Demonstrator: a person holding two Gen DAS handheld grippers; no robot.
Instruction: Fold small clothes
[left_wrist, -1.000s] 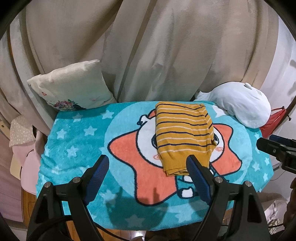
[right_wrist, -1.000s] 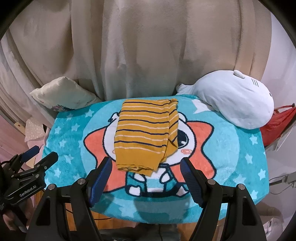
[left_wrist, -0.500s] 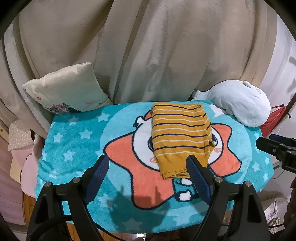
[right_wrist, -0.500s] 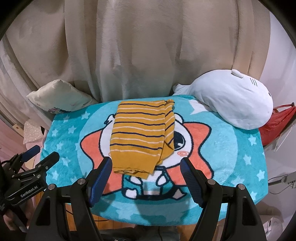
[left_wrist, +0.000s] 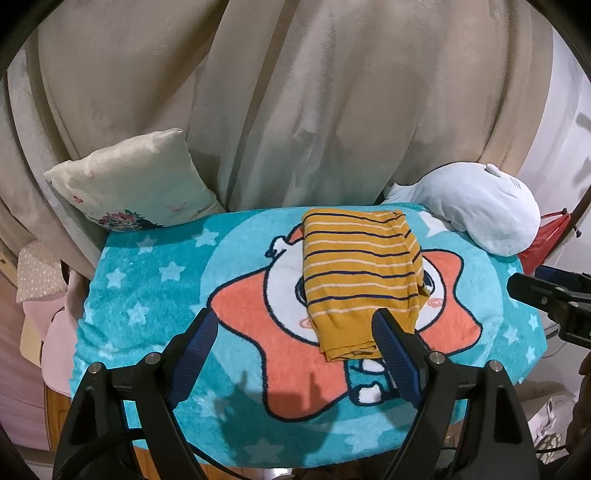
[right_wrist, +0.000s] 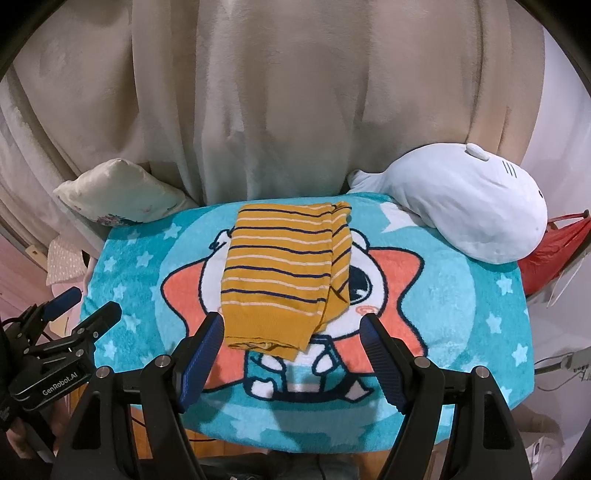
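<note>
A mustard-yellow striped garment (left_wrist: 358, 273) lies folded in a long rectangle on a teal cartoon star blanket (left_wrist: 147, 288), with a sleeve edge showing along its right side. It also shows in the right wrist view (right_wrist: 284, 273). My left gripper (left_wrist: 295, 350) is open and empty, held above the blanket's near edge, with the garment's hem by its right finger. My right gripper (right_wrist: 291, 354) is open and empty, just short of the garment's near hem. Each gripper shows at the edge of the other's view.
A cream pillow (left_wrist: 129, 184) lies at the back left and a white plush seal (right_wrist: 469, 214) at the back right. Beige curtains (right_wrist: 295, 103) hang behind. A red bag (right_wrist: 554, 258) sits off the right edge. The blanket (right_wrist: 461, 314) ends close below the grippers.
Both grippers have drawn back and risen slightly, so the garment and blanket sit lower in the views. The garment has not moved. Both grippers stay open.
</note>
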